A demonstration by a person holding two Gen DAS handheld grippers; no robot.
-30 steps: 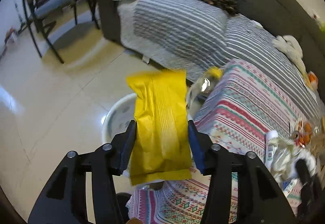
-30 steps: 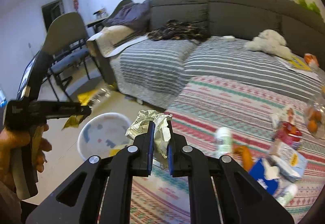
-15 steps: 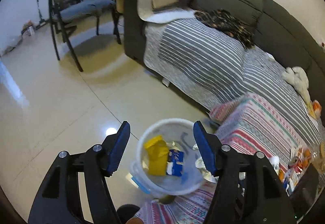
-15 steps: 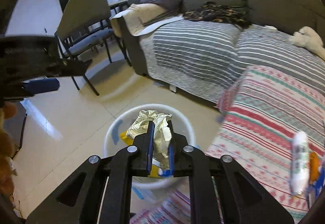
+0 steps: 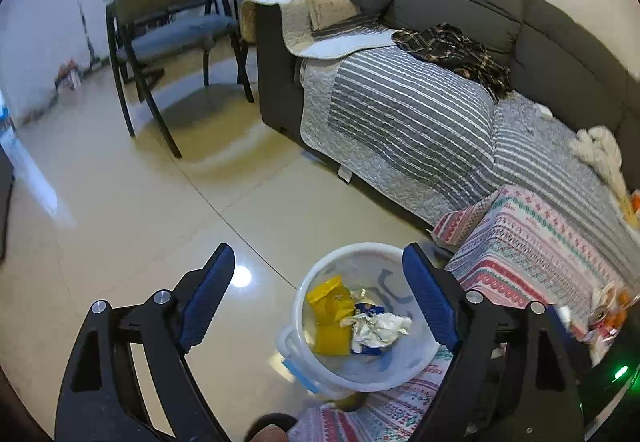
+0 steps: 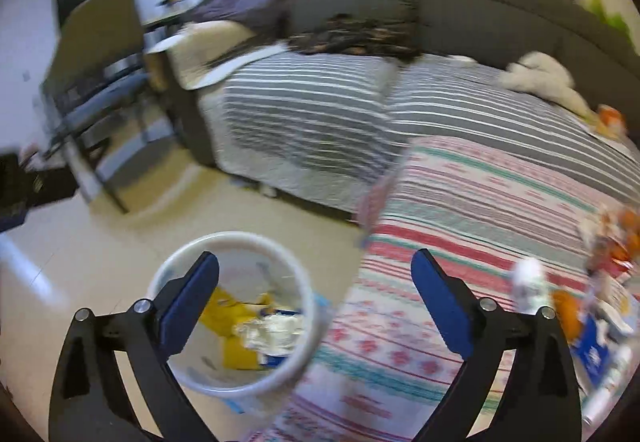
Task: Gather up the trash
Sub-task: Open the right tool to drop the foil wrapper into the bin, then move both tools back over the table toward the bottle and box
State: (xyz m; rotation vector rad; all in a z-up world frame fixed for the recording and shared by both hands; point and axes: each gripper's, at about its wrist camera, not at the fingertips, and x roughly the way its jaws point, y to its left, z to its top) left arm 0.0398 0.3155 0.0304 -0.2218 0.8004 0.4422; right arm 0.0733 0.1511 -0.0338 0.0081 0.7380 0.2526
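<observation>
A white bin (image 5: 304,294) (image 6: 316,316) stands on the floor beside the patterned table. Inside it lie a yellow wrapper (image 5: 328,316) (image 6: 230,312), a crumpled silver wrapper (image 5: 378,328) (image 6: 272,330) and a blue packet (image 5: 368,309). My left gripper (image 5: 318,296) hangs above the bin, its jaws opening wide with nothing between them. My right gripper (image 6: 316,300) sits over the bin's right rim and the table edge, jaws also opening, nothing held. More trash (image 6: 600,282) litters the table at the far right, blurred.
The patterned tablecloth (image 5: 540,242) (image 6: 480,201) covers a low table right of the bin. A grey sofa (image 5: 460,41) with a striped quilt runs behind it. A chair (image 5: 176,29) stands on the tiled floor at back left.
The left gripper let go of the yellow wrapper, which fell into the bin, then opened wider. The right gripper released the silver wrapper into the bin and swung right.
</observation>
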